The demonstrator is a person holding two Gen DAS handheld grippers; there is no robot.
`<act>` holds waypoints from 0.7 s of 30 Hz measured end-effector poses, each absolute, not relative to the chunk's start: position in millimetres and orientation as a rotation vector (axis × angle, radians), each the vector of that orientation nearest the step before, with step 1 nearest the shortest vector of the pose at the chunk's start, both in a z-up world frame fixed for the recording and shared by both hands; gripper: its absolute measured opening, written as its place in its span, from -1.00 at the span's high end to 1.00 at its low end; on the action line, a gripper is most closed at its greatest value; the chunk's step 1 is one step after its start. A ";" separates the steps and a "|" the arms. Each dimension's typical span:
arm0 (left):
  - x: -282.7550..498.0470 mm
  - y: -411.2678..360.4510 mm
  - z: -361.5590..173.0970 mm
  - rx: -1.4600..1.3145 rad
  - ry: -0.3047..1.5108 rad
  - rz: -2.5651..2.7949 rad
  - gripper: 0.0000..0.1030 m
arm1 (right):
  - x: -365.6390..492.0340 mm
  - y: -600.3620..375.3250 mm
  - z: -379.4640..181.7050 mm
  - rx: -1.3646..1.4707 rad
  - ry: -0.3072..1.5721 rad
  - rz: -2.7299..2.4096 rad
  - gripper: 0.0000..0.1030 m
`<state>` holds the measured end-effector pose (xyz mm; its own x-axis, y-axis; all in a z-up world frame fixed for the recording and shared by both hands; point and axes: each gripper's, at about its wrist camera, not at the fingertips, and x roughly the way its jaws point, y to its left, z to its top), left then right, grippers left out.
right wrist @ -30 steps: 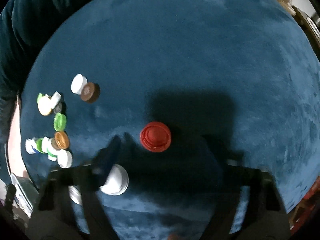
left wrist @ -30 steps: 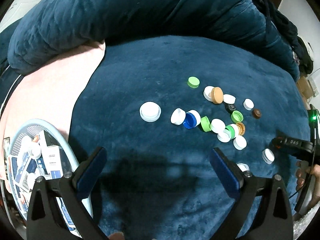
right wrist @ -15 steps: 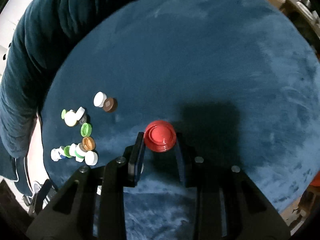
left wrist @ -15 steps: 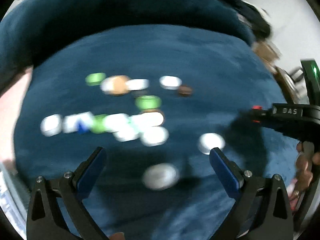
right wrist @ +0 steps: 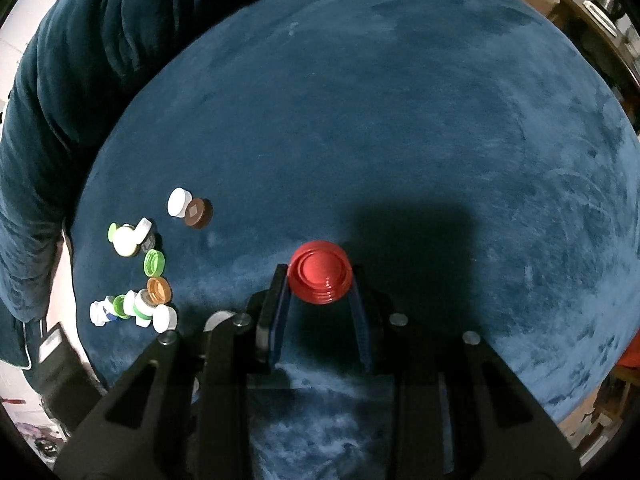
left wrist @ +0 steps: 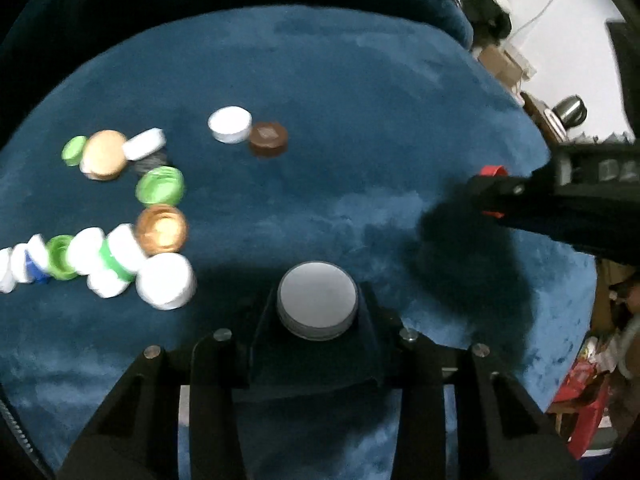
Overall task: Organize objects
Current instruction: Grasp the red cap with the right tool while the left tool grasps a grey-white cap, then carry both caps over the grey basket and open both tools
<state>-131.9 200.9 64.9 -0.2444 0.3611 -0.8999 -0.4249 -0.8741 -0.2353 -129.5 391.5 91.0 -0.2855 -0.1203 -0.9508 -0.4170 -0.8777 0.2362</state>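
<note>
My left gripper (left wrist: 318,304) is shut on a large white cap (left wrist: 317,299) just above the blue cushion. My right gripper (right wrist: 320,280) is shut on a red cap (right wrist: 320,277); the red cap also shows in the left wrist view (left wrist: 493,171) at the right, held by the right gripper. A cluster of several white, green and orange caps (left wrist: 120,240) lies at the left, and shows in the right wrist view (right wrist: 136,304). A white cap (left wrist: 230,124) and a brown cap (left wrist: 268,139) lie together further back.
The blue plush cushion (right wrist: 400,120) fills both views, with a rolled blue blanket (right wrist: 80,60) behind it. Boxes and clutter (left wrist: 508,68) stand past its right edge. A dark device (right wrist: 60,364) lies at the lower left of the right wrist view.
My left gripper has swung right and closed on the large white cap. My right gripper has closed on the red cap and holds it.
</note>
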 end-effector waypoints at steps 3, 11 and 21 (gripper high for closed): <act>-128.6 175.9 83.1 -1.506 0.027 2.198 0.19 | -128.2 386.4 94.3 -1.756 0.668 2.292 0.41; -122.4 53.8 146.9 -1.468 -0.034 2.477 0.19 | -131.5 336.2 109.6 -1.799 0.621 2.391 0.41; -70.1 -181.5 184.3 -1.537 -0.420 2.861 0.19 | -128.8 166.9 128.9 -1.983 0.320 2.658 0.41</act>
